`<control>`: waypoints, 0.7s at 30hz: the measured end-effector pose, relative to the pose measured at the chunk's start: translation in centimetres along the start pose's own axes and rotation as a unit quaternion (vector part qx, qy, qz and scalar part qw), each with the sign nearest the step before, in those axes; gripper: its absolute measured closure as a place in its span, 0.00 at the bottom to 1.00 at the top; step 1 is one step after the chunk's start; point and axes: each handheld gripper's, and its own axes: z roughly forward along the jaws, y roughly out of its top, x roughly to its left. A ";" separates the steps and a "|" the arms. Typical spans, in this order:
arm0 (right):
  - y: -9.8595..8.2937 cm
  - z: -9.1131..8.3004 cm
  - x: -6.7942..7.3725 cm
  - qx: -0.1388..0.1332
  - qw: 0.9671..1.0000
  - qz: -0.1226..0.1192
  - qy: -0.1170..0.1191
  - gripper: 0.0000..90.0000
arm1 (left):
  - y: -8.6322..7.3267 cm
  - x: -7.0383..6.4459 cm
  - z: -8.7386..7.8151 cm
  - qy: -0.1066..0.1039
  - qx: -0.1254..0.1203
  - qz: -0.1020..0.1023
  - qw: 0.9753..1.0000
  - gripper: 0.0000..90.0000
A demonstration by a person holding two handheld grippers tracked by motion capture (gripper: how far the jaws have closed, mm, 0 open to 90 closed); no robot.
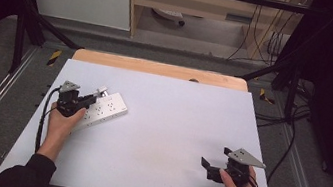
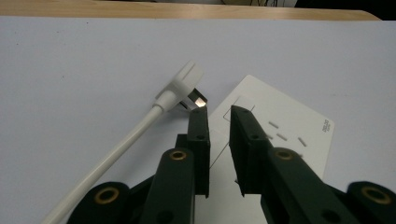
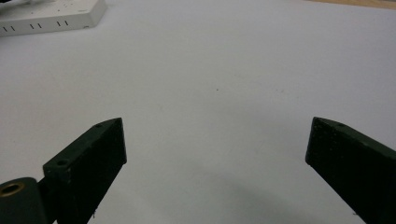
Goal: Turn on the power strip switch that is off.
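A white power strip [image 1: 108, 106] lies at the left of the white board [image 1: 164, 123]. Just off its far corner rests a white plug [image 2: 186, 80], its metal prongs [image 2: 199, 100] toward the strip and its white cable [image 2: 116, 154] trailing back. My left gripper [image 1: 88, 99] hovers over the strip; in the left gripper view [image 2: 218, 114] the jaws stand a narrow gap apart with nothing between them, the left one close to the prongs. My right gripper [image 1: 216, 157] is wide open over bare board at the near right [image 3: 215, 135]. The strip [image 3: 51, 16] lies far off there.
A wooden table edge [image 1: 158, 68] shows beyond the board. Black frame bars [image 1: 28, 26] and cables [image 1: 293, 144] flank the table on both sides. A wide stretch of board separates the two grippers.
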 end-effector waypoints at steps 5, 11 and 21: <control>0.0 0.0 0.0 0.000 1.000 0.000 0.000 0.06 | 0.0 -0.1 0.0 -0.001 -0.003 0.002 1.000 0.77; 0.0 0.0 0.0 0.000 1.000 0.001 0.000 0.06 | 0.2 -0.4 0.0 -0.002 -0.015 0.004 1.000 0.62; 0.0 0.0 0.0 0.001 1.000 0.001 0.001 0.06 | 0.4 -0.7 0.2 -0.006 -0.030 0.003 1.000 0.33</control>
